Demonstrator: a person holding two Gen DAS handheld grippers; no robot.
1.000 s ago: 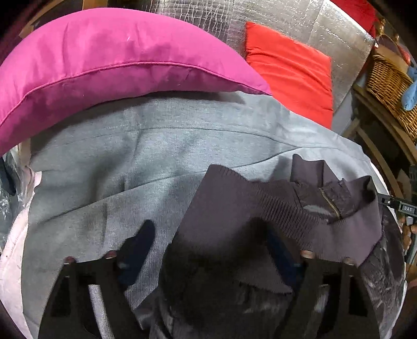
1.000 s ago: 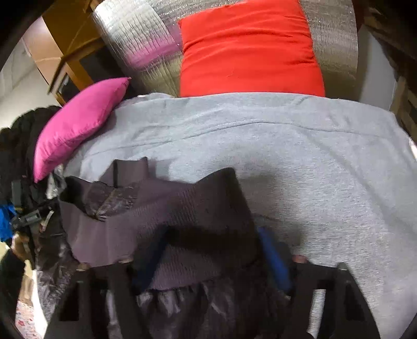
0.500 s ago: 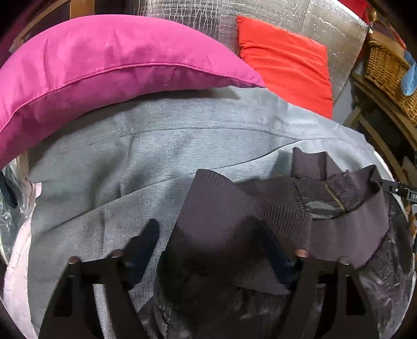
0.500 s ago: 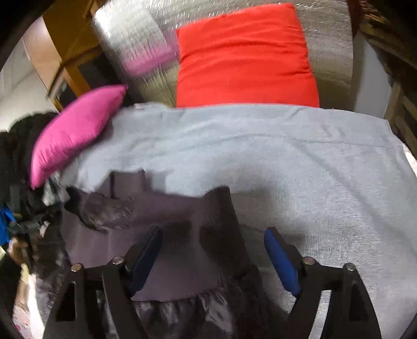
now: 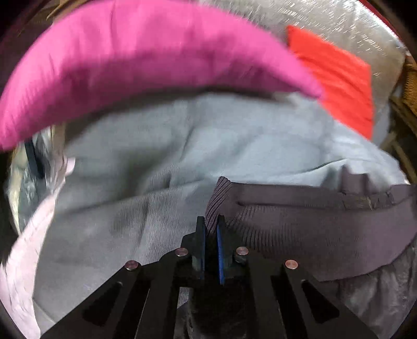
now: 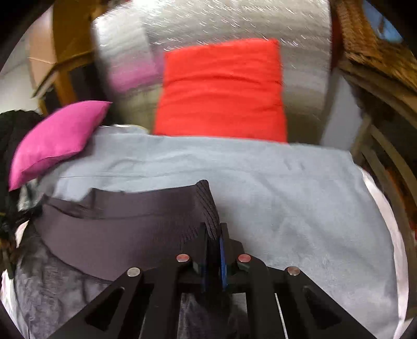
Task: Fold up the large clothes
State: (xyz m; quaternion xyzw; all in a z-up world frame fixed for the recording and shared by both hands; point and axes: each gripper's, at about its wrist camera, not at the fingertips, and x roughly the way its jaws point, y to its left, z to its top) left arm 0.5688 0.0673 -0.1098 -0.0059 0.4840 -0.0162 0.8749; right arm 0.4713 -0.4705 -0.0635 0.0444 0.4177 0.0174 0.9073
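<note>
both grippers pinched onto the ribbed hem of a dark jacket spread on a grey blanket

the left gripper (image 5: 210, 229) has just closed, its blue-padded jaws nearly together with the left corner of the dark jacket's ribbed hem (image 5: 299, 224) squeezed between them; the band runs away to the right across that view. the right gripper (image 6: 214, 240) has likewise just closed, and clamps the opposite, right corner of the same ribbed hem (image 6: 130, 221), the band stretching off to the left. the dark jacket (image 6: 65, 286) lies at the near edge of the grey blanket (image 6: 286, 187), its shinier dark body bunched below the hem towards the cameras. a magenta cushion (image 5: 146, 60) sits at the blanket's far left, a red cushion (image 6: 221, 91) leans against silver foil padding (image 6: 221, 23) behind. both views are motion-blurred.
</note>
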